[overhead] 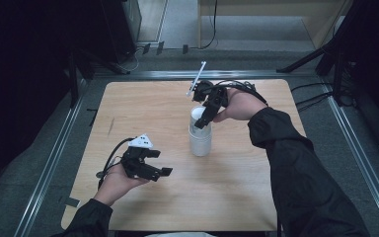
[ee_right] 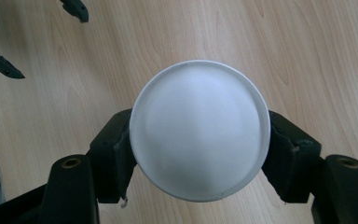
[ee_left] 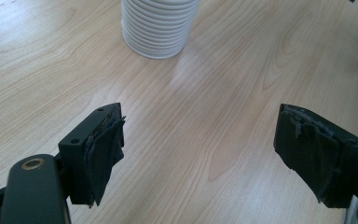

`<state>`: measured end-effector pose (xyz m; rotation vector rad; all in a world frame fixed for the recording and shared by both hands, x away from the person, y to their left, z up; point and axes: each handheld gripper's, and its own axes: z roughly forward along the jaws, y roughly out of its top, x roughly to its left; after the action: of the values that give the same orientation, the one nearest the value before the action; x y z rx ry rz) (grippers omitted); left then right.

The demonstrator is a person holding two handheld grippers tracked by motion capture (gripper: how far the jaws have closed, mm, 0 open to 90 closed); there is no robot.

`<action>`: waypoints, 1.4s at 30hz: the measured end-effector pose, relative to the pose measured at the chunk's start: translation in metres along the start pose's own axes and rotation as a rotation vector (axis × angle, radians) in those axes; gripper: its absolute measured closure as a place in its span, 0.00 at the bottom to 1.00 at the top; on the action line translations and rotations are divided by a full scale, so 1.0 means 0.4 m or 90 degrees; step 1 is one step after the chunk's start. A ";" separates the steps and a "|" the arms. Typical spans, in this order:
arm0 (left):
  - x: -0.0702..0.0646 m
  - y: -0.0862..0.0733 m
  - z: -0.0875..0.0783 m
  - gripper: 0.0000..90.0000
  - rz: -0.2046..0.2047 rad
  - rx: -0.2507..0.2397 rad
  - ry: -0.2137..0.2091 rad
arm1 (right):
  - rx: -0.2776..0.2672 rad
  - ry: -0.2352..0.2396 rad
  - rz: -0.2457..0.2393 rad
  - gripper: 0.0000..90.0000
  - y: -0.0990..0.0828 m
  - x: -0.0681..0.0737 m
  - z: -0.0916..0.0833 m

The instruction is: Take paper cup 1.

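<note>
I count one stack of white cups (overhead: 200, 134) on one wooden table (overhead: 143, 106), plus two grippers, left (overhead: 159, 163) and right (overhead: 203, 122).

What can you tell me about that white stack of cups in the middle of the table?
The stack of cups is plain white, probably paper or plastic, nested upside down so a flat round base faces up and ribbed rims pile down its side. It stands upright near the middle of the wooden table. The right gripper comes down from above, its black jaws on either side of the top cup. The left gripper stays clear.
</note>
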<state>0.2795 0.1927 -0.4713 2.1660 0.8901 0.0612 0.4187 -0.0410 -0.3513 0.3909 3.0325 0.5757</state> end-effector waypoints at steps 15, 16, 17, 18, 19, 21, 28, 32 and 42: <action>0.018 0.042 0.020 0.18 0.013 -0.010 -0.044 | -0.026 -0.015 0.003 0.38 0.028 0.033 -0.108; 0.018 0.042 0.020 0.18 0.013 -0.010 -0.044 | -0.029 -0.016 0.014 0.38 0.028 0.038 -0.120; 0.021 0.047 0.023 0.18 0.015 -0.012 -0.045 | -0.035 -0.022 0.013 0.38 0.029 0.040 -0.132; 0.021 0.047 0.023 0.18 0.015 -0.012 -0.045 | -0.035 -0.022 0.013 0.38 0.029 0.040 -0.132; 0.023 0.051 0.026 0.18 0.015 -0.012 -0.048 | -0.042 -0.029 0.007 0.38 0.029 0.042 -0.144; 0.025 0.056 0.029 0.18 0.016 -0.012 -0.047 | -0.050 -0.037 0.018 0.38 0.027 0.051 -0.172; 0.033 0.075 0.043 0.18 0.019 -0.013 -0.065 | -0.066 -0.034 0.017 0.39 -0.017 0.098 -0.251; 0.029 0.086 0.056 0.18 0.030 -0.007 -0.072 | -0.071 -0.024 0.022 0.39 -0.046 0.115 -0.252; 0.020 0.097 0.076 0.18 0.055 0.005 -0.093 | -0.106 0.011 0.034 0.39 -0.168 0.158 -0.179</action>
<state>0.3176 0.1604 -0.4682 2.1854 0.7153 -0.0575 0.3358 -0.1112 -0.3081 0.4631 2.9683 0.8321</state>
